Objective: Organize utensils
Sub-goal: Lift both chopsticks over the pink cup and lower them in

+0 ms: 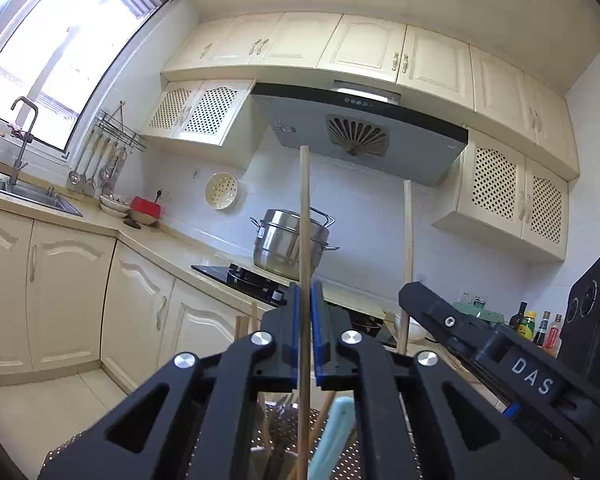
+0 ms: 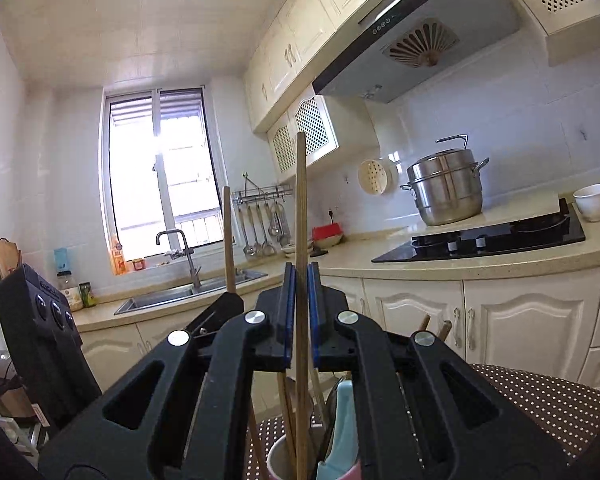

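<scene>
My left gripper (image 1: 305,292) is shut on a wooden chopstick (image 1: 304,216) that stands upright between its blue pads. My right gripper (image 2: 301,276) is shut on a second wooden chopstick (image 2: 301,200), also upright. Each chopstick's lower end reaches down into a utensil holder cup (image 2: 278,458) below the grippers. The cup also holds several more chopsticks and a light blue utensil handle (image 2: 338,436), which shows in the left wrist view too (image 1: 332,440). The right gripper appears in the left wrist view (image 1: 404,292) with its chopstick (image 1: 408,232). The left gripper's chopstick shows in the right wrist view (image 2: 228,236).
The cup stands on a brown dotted cloth (image 2: 540,400). Behind are a beige counter with a black stove (image 2: 484,240), a steel steamer pot (image 2: 446,188), a white bowl (image 2: 592,200), a sink (image 2: 188,292) and hanging ladles (image 2: 260,228). Bottles (image 1: 536,324) stand at the right.
</scene>
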